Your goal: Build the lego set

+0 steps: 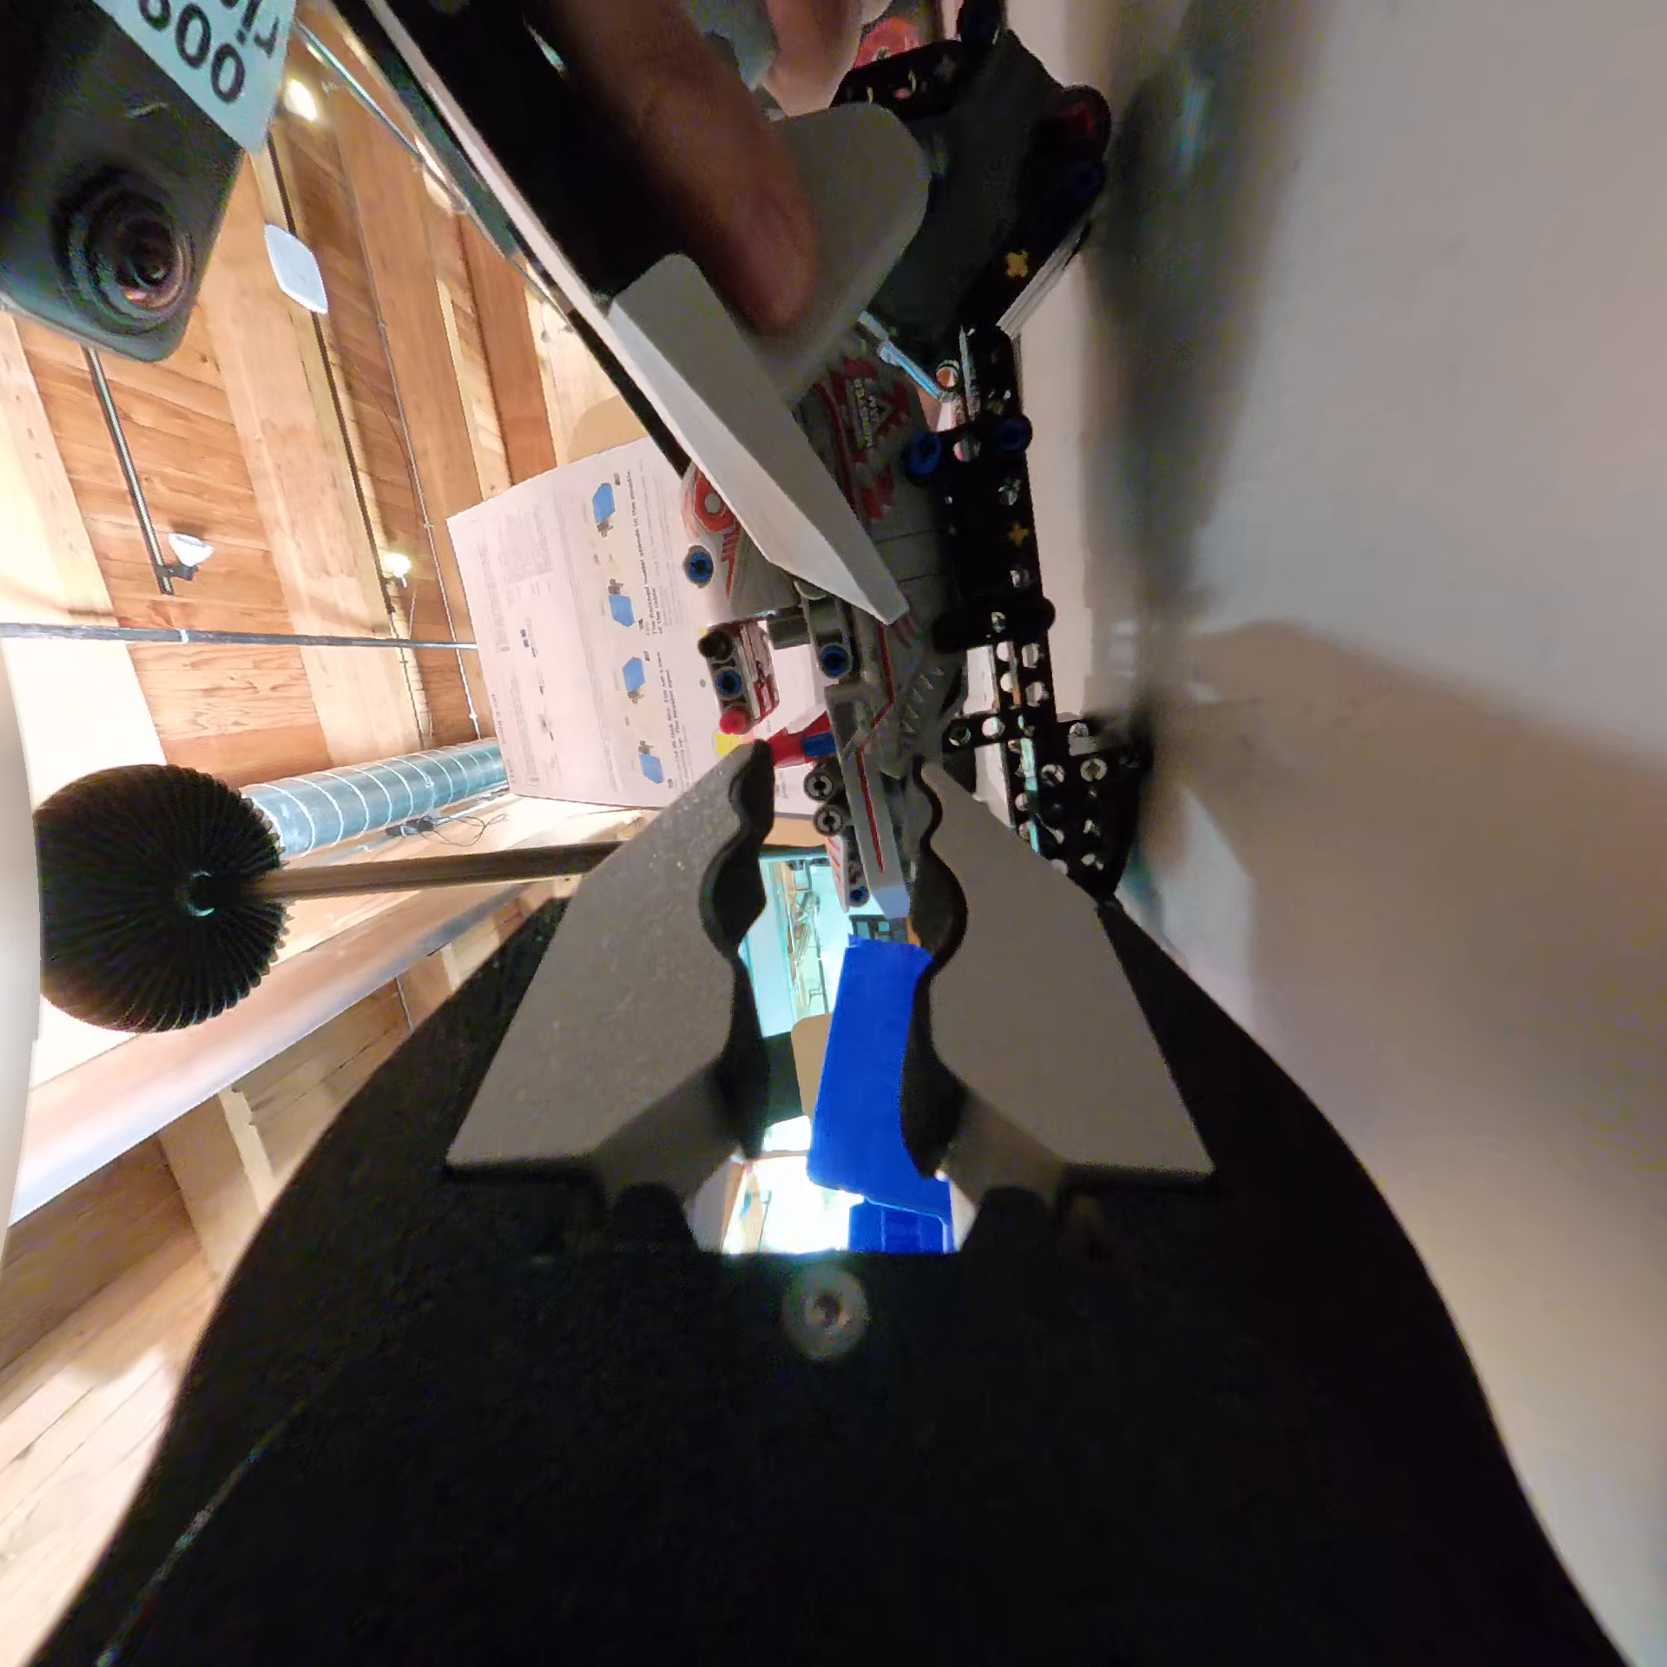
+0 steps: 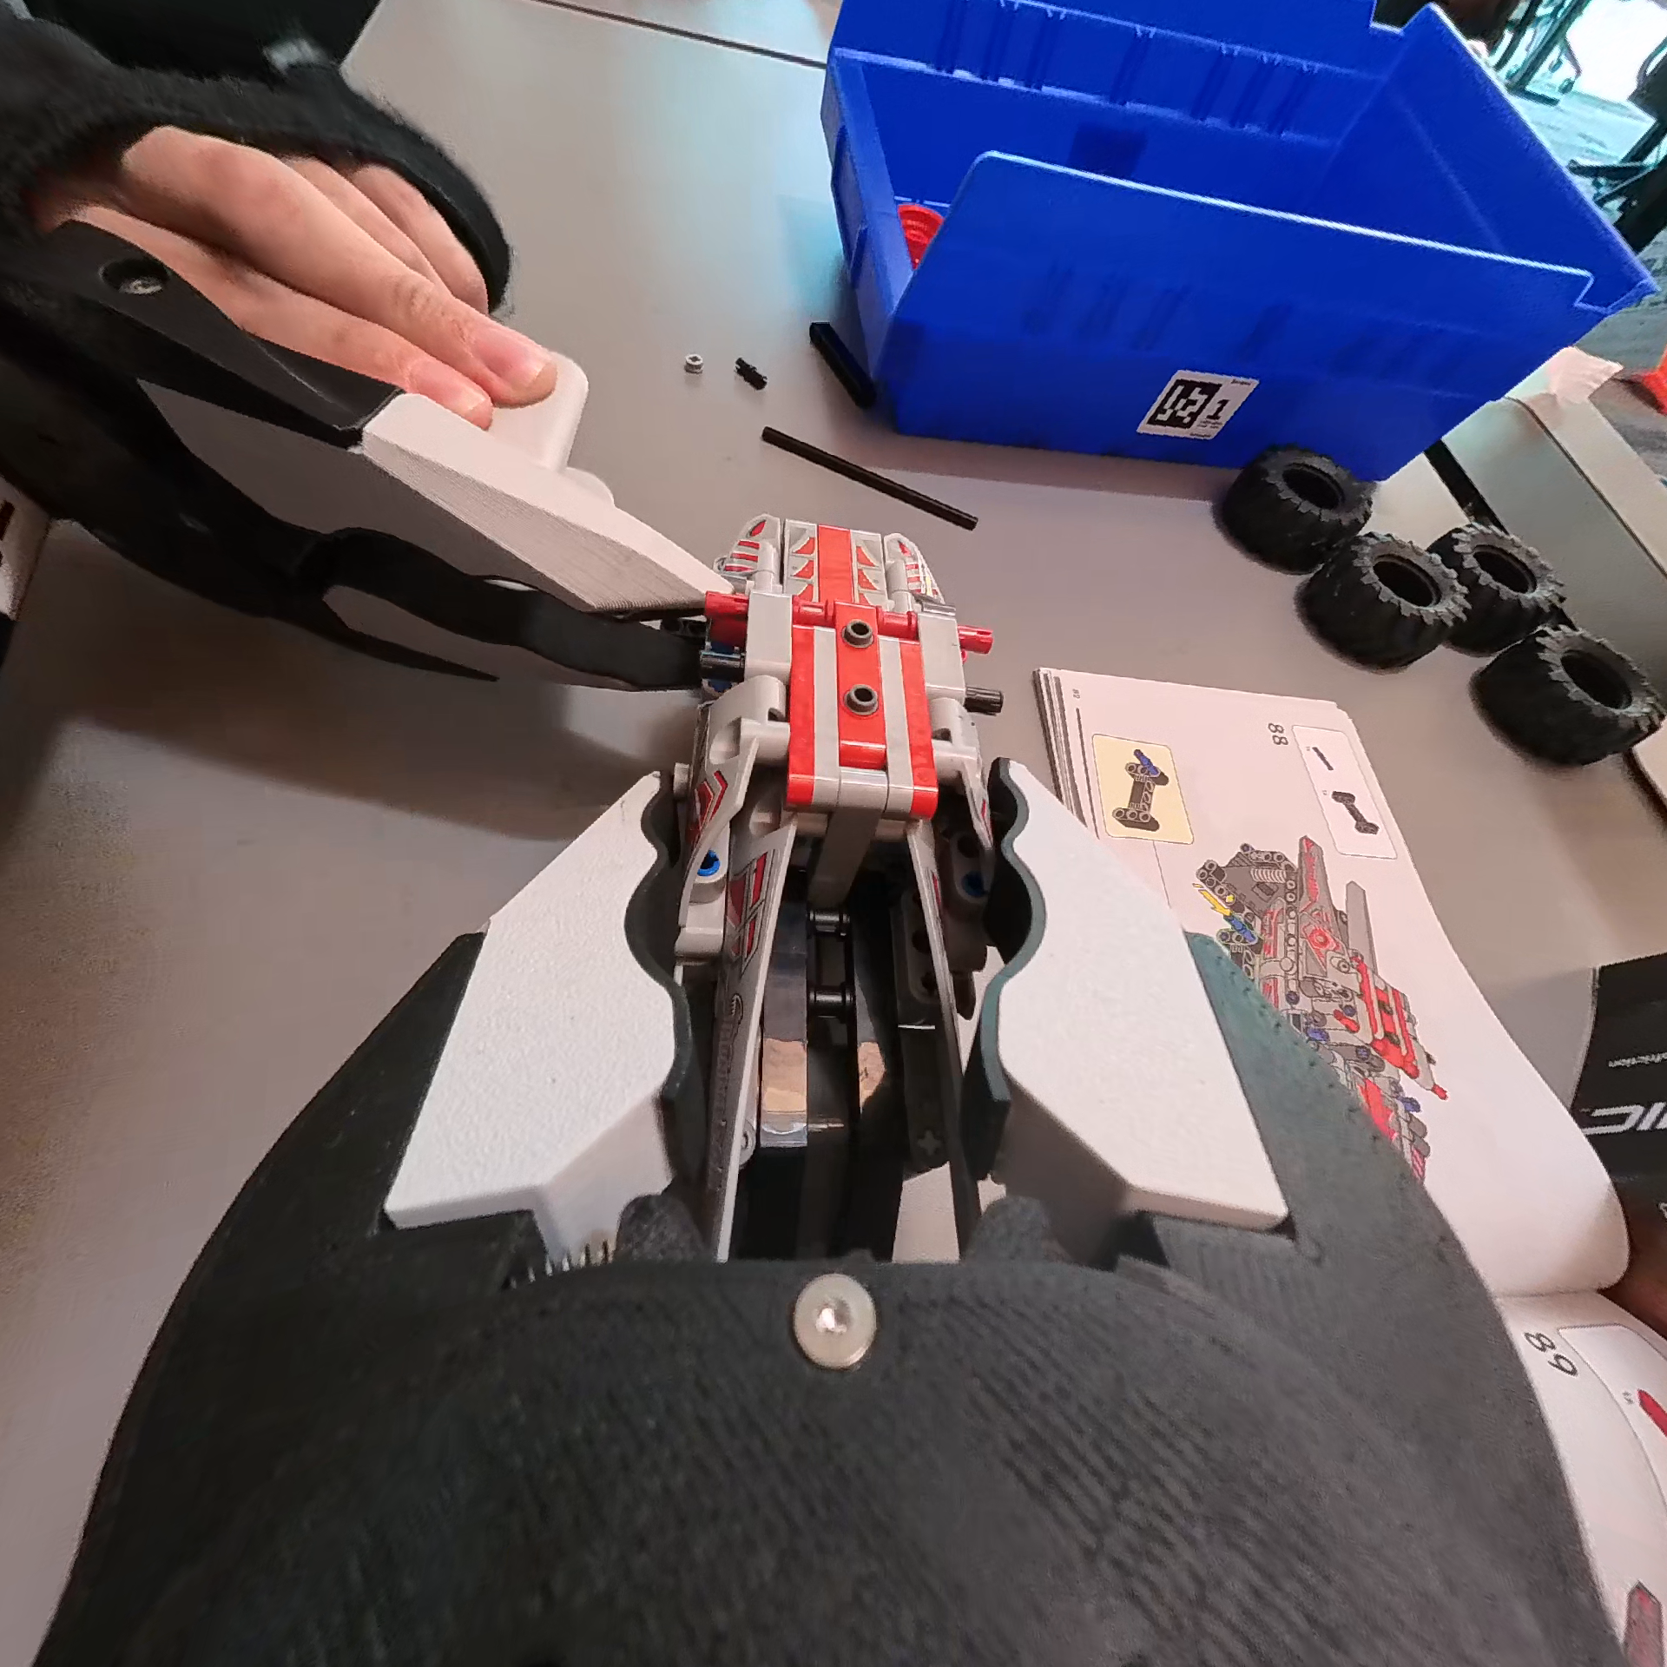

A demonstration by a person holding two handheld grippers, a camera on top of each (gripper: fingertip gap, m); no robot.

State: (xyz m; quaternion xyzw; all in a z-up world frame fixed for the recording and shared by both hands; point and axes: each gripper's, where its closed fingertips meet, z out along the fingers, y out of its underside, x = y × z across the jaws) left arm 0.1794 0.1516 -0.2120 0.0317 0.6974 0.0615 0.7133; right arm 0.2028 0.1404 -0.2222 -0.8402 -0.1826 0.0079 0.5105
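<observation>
The red, grey and black lego model (image 2: 848,713) lies lengthwise between my right gripper's (image 2: 825,785) white fingers, which are shut on its rear sides just above the grey table (image 2: 271,857). My left gripper (image 2: 699,627), held by a hand, comes in from the left with its tips closed on the model's left edge by a red axle end and a black pin. In the left wrist view my left gripper (image 1: 848,776) has narrow jaws around a grey beam of the model (image 1: 902,577). The right gripper's white fingers (image 1: 767,469) show above it.
A blue bin (image 2: 1173,298) with a red part inside stands at the back right. Several black tyres (image 2: 1380,595) lie to its right. An open instruction booklet (image 2: 1263,857) lies right of the model. A black axle (image 2: 866,478), a small black pin (image 2: 749,372) and a grey bush (image 2: 693,363) lie behind it. My left and right fingertips are right by each other.
</observation>
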